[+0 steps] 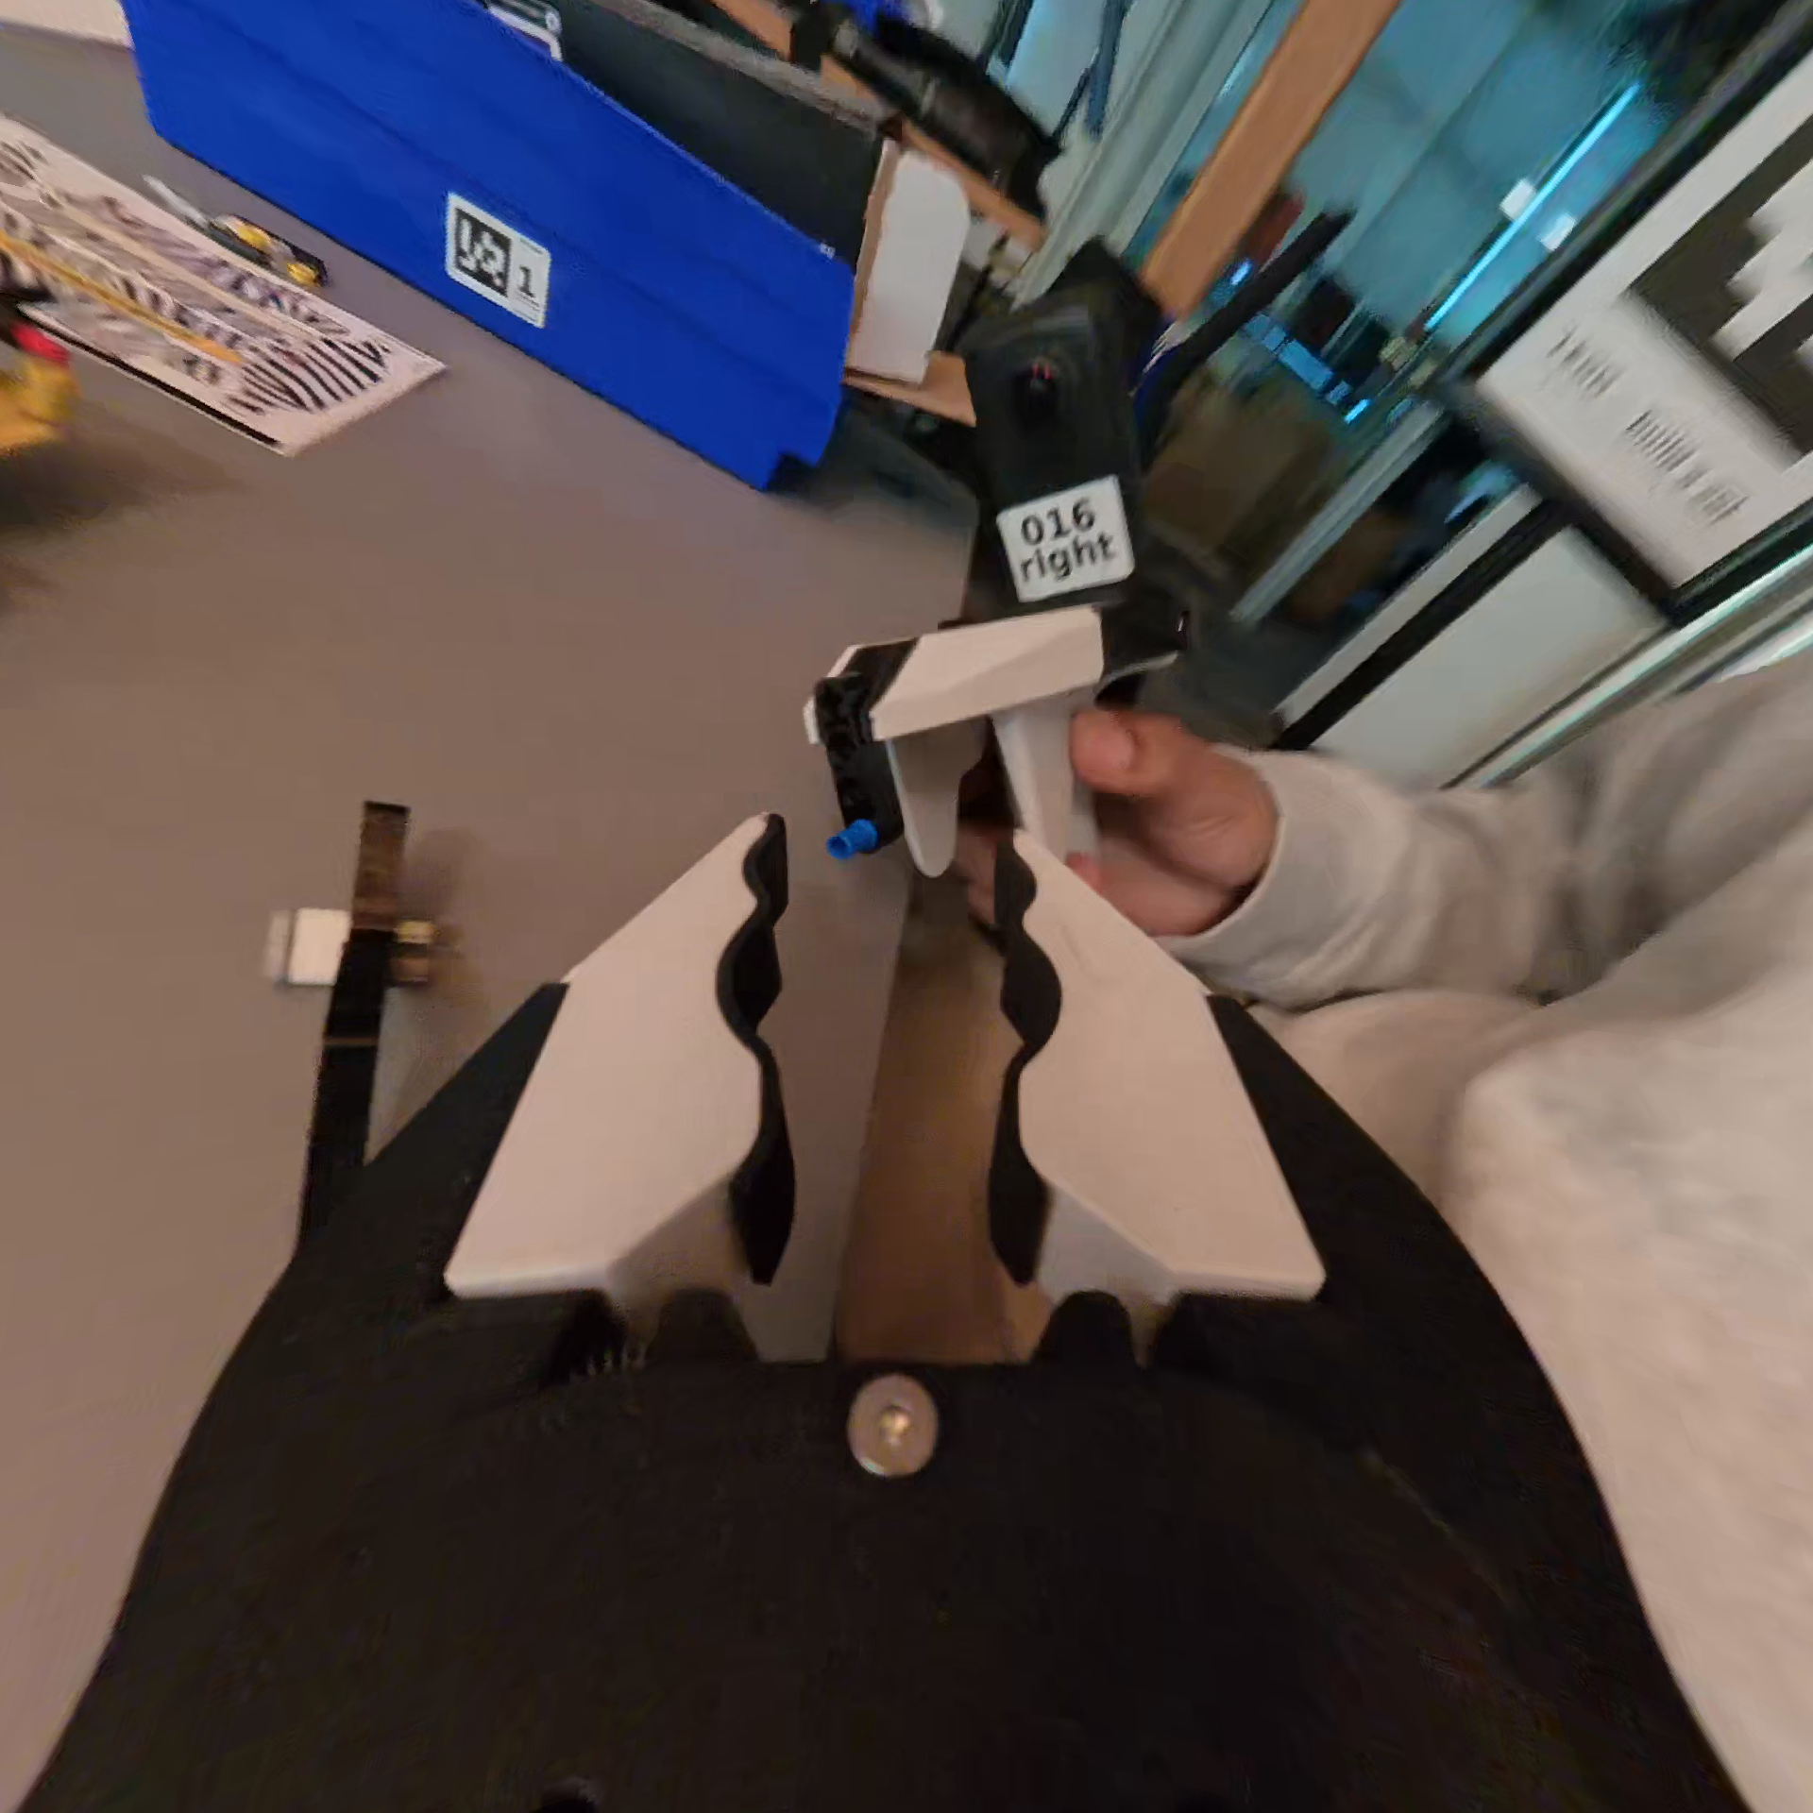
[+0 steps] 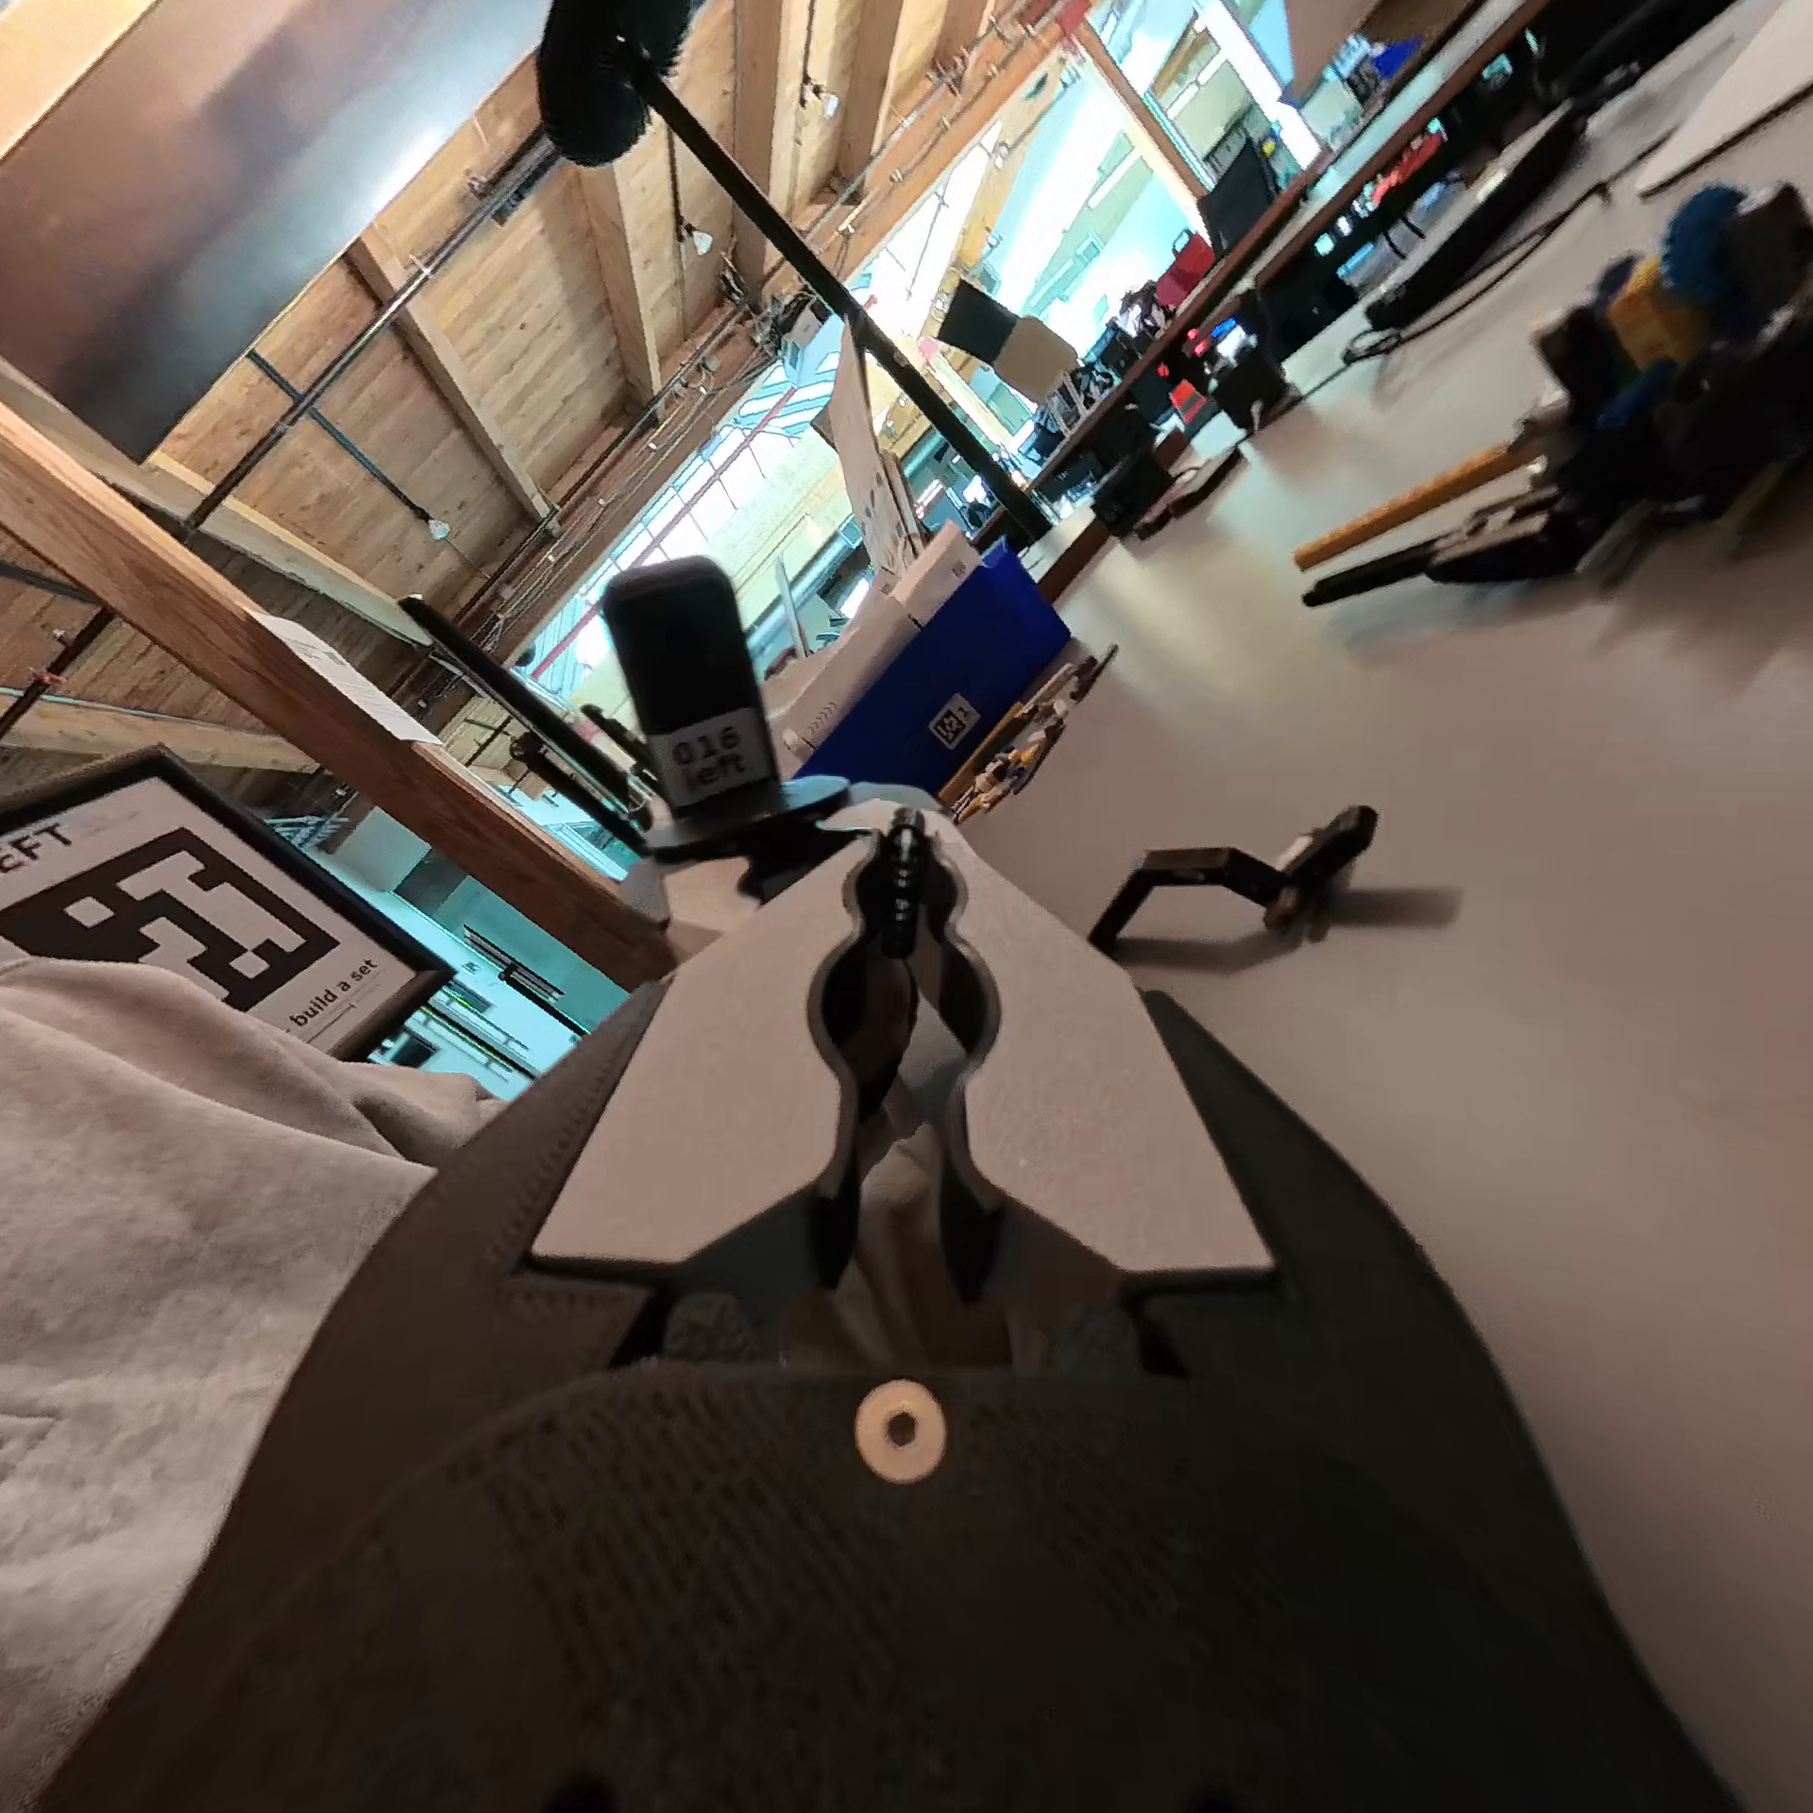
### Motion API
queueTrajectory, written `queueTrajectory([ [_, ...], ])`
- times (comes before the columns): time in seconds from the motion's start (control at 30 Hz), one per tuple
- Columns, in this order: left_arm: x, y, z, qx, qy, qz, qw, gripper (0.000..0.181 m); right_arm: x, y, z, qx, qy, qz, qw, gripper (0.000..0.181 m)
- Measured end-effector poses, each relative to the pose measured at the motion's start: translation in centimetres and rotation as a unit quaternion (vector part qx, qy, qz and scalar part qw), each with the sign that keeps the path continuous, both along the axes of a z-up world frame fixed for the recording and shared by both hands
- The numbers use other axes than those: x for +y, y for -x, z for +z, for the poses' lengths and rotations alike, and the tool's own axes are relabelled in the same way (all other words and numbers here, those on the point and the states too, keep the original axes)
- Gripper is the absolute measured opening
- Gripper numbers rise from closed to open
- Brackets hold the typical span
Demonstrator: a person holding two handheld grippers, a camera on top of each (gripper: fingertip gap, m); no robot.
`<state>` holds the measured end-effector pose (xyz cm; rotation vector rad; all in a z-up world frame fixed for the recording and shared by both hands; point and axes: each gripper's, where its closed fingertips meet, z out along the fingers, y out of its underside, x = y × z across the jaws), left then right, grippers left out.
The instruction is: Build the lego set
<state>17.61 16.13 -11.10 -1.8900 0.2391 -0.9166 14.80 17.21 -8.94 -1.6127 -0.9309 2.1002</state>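
Observation:
My right gripper (image 2: 907,844) is shut on a black studded Lego beam (image 2: 901,895) that stands up between its fingertips. In the left wrist view the right gripper (image 1: 852,731) is held by a hand (image 1: 1167,824) just beyond my left fingertips. The black beam (image 1: 852,755) hangs from it, with a blue pin (image 1: 850,844) at its lower end. My left gripper (image 1: 893,849) is open and empty. The blue pin is just past its left fingertip. The left gripper's camera body (image 2: 687,677) shows right behind the held beam.
A black angled Lego frame (image 2: 1226,873) lies on the grey table (image 2: 1472,1079); it also shows in the left wrist view (image 1: 358,991). A blue bin (image 1: 491,226), a printed sheet (image 1: 196,314), a yellow model part (image 1: 29,392) and a blurred pile of parts (image 2: 1668,373) lie farther off. The tips of both grippers are at nearly the same place.

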Motion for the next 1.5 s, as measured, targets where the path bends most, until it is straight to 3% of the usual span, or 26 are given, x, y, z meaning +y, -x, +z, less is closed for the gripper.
queueTrajectory([
  [0.2, -0.4, 0.2, 1.4, -0.121, 0.016, -0.029, 0.992, 0.008, -0.8, 0.0, 1.0, 0.031, -0.036, 0.004, 0.999, 0.005],
  [0.3, -0.5, 0.7, 1.6, -0.131, 0.015, -0.034, 0.991, 0.006, -0.9, 0.0, 1.0, 0.032, -0.041, 0.009, 0.999, 0.005],
  [0.5, -0.8, 1.7, 1.4, -0.112, 0.010, -0.034, 0.993, 0.005, -1.4, -0.3, -0.1, 0.000, -0.088, 0.042, 0.995, 0.005],
  [0.77, -1.1, 2.3, -1.8, 0.028, 0.030, -0.038, 0.998, 0.006, -1.3, -0.8, -2.3, -0.054, -0.214, 0.058, 0.974, 0.006],
  [0.87, -1.0, 3.0, -2.5, 0.055, 0.037, -0.027, 0.997, 0.006, -1.4, -0.9, -4.3, -0.114, -0.248, 0.077, 0.959, 0.006],
  [1.13, -0.2, 5.6, -1.7, 0.055, 0.011, 0.028, 0.998, 0.004, -1.5, -0.8, -8.7, -0.214, -0.376, 0.082, 0.898, 0.006],
  [1.5, 0.2, 6.8, -1.0, 0.057, -0.011, 0.059, 0.997, 0.003, -1.5, -0.7, -8.6, -0.202, -0.396, 0.078, 0.893, 0.006],
])
